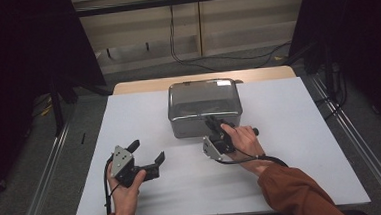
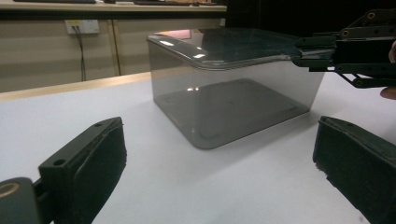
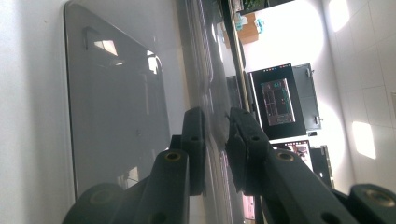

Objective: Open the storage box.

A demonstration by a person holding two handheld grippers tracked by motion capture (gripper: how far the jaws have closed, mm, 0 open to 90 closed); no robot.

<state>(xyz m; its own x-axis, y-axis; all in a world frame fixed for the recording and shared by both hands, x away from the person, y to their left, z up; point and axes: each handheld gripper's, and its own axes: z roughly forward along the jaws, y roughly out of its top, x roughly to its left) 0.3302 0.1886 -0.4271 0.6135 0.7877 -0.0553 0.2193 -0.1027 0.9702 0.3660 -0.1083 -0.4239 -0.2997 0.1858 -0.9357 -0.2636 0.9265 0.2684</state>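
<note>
Box — a smoky, see-through tub with a clear lid — is set at the far middle of the white board, its far edge near the board's rear rim. At the box's near right corner the right gripper is held level, turned on its side; its jaws are pinched shut on the lid's rim, one pad above the rim and one below, as seen in the left gripper view and along its own jaws. Nearer than the box and to its left, the left gripper is kept above the board with jaws spread wide, nothing between them, pointed at the box.
</note>
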